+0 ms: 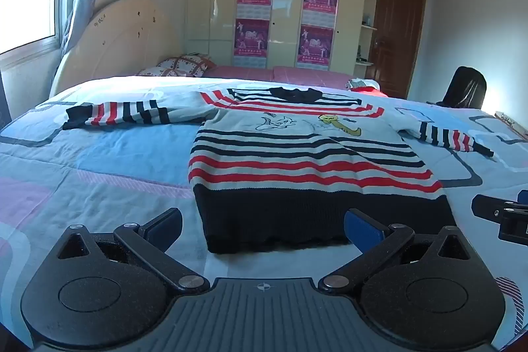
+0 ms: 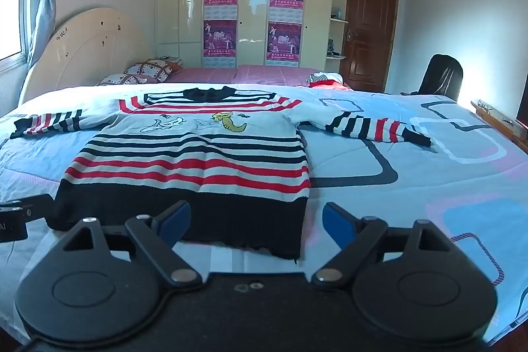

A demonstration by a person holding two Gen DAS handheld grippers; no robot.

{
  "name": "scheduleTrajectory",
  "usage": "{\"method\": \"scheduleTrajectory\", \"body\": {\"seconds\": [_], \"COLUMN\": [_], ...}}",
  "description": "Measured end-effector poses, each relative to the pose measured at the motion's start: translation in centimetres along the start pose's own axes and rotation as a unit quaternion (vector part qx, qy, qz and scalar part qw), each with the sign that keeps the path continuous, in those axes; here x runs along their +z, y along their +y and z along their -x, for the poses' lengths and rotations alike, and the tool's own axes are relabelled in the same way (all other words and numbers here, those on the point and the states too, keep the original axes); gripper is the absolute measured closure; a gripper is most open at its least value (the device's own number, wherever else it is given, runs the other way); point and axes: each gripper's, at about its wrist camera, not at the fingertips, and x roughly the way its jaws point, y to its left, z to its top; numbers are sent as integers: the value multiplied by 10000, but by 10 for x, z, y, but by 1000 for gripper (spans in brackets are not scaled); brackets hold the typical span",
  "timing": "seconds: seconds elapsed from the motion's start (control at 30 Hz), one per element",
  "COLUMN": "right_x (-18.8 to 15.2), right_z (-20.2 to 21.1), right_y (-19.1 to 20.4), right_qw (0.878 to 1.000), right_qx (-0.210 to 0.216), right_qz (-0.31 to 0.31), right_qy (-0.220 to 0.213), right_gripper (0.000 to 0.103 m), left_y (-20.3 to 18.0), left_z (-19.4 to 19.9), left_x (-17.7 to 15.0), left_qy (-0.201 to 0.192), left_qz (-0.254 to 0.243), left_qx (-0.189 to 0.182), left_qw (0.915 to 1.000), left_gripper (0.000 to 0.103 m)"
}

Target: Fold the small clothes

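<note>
A small striped sweater (image 1: 297,154), white with red and dark stripes and a dark hem band, lies flat and spread on the bed, both sleeves out to the sides. It also shows in the right wrist view (image 2: 194,160). My left gripper (image 1: 264,228) is open, just short of the hem's left part, holding nothing. My right gripper (image 2: 255,220) is open at the hem's right corner, holding nothing. The right gripper's tip shows in the left wrist view (image 1: 501,216), and the left gripper's tip shows in the right wrist view (image 2: 16,216).
The bed has a blue and pink patterned quilt (image 1: 99,160). Pillows (image 1: 184,65) and a headboard (image 1: 115,45) are at the far left. More clothes (image 2: 323,78) lie at the far edge. A dark chair (image 2: 442,75) and a wooden ledge (image 2: 498,117) stand to the right.
</note>
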Motion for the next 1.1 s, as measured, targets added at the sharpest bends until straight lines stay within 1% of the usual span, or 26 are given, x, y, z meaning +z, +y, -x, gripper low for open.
{"method": "scheduleTrajectory", "body": {"seconds": [1.1], "right_x": [-1], "right_z": [0], "right_y": [-1], "right_qw": [10000], "right_qx": [-6], "right_qz": [10], "right_qy": [-9], "right_gripper": [16], "left_y": [-2], "left_z": [-3], "left_x": [0], "left_qy": [23], "left_qz": [-10], "left_qx": [-8], "left_qw": [10000], "left_gripper": [0]}}
